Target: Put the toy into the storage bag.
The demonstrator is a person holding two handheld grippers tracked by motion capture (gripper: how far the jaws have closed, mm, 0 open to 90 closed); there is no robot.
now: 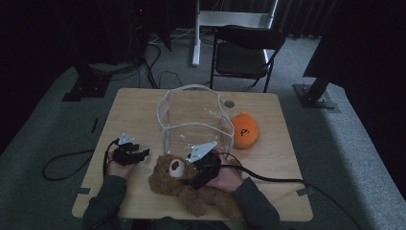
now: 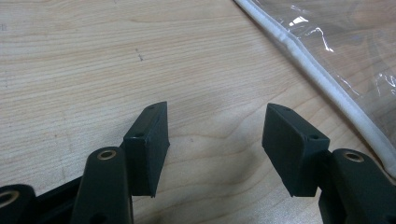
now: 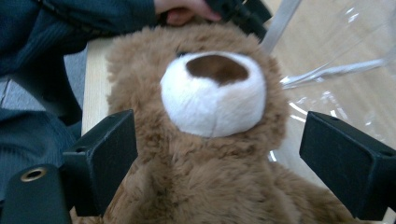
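Observation:
A brown teddy bear (image 1: 172, 179) lies on its back at the table's front middle, its white muzzle (image 3: 210, 93) facing the right gripper's camera. My right gripper (image 1: 194, 181) hovers over the bear, open wide, one jaw on each side of the bear's neck and chest (image 3: 219, 163); the pads do not press the fur. A clear plastic bag with white trim (image 1: 194, 120) stands open just behind the bear. My left gripper (image 1: 143, 153) rests low at the left, open over bare wood (image 2: 215, 140) with nothing between its jaws, and the bag's white trim (image 2: 327, 84) lies to its right.
An orange plush toy (image 1: 244, 130) sits to the right of the bag. The right gripper's black cable (image 1: 268, 176) runs across the table's right front. A dark folding chair (image 1: 244, 50) stands beyond the wooden table (image 1: 134, 115). A sleeve (image 3: 70, 28) lies beside the bear.

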